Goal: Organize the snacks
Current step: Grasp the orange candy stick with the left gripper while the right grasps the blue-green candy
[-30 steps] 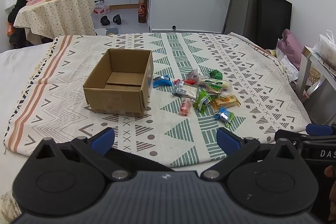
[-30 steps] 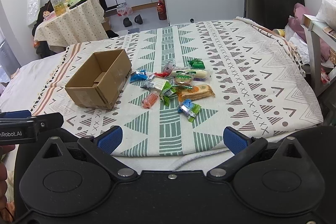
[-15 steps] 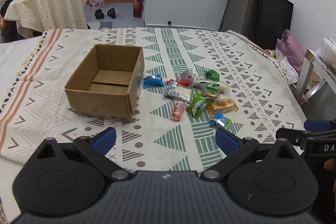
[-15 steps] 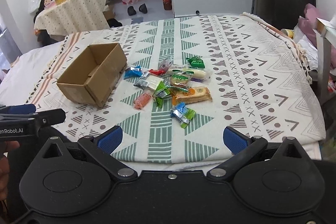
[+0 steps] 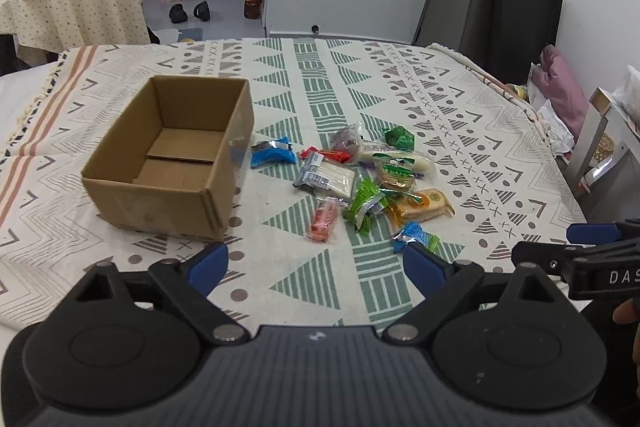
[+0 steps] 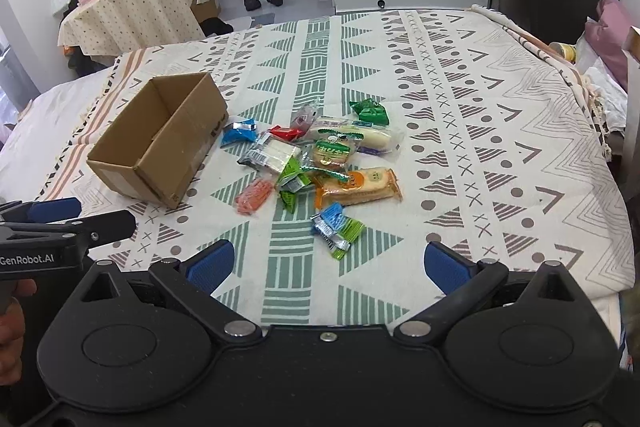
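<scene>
Both jaws spread wide, nothing pinched yet. We'd take the blue-green packet (image 6: pixel 336 229) just ahead of the right gripper (image 6: pixel 326 261) first, cardboard box (image 6: pixel 160 143) ahead-left.

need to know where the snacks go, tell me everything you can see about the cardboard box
The cardboard box is plain brown corrugated card, rectangular and open-topped, with nothing inside; its bottom flaps lie folded flat. Clear tape shows on the side wall facing the snacks. It sits upright on the patterned cloth, left of the snack pile. The blue packet lies closest, beside that wall; contact is unclear. Neither gripper touches it.
</scene>
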A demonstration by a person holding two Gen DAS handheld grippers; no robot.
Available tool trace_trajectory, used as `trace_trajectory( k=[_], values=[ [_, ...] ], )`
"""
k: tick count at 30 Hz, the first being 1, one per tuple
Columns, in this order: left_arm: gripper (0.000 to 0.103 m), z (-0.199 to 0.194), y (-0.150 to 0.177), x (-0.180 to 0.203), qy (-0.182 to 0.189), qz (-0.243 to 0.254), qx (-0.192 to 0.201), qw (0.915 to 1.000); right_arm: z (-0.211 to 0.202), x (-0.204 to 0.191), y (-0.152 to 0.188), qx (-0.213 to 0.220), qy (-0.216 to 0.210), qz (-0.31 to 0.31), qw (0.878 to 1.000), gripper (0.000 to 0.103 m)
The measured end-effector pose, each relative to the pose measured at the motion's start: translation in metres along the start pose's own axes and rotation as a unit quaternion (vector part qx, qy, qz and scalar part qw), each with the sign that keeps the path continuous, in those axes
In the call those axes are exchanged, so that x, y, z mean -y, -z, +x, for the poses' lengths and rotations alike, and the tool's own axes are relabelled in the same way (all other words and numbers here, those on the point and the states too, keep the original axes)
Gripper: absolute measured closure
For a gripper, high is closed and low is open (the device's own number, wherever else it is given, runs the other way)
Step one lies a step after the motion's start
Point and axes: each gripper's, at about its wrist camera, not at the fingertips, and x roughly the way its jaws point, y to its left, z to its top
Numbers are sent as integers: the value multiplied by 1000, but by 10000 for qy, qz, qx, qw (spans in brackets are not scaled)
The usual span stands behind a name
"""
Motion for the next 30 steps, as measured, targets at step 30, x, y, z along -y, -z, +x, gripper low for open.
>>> trace_trajectory(
  k=[30],
  values=[
    [46,140,-20,4,185,-317,-900,9953,133,31,-27,-1228,-652,-91,9903,37]
  ],
)
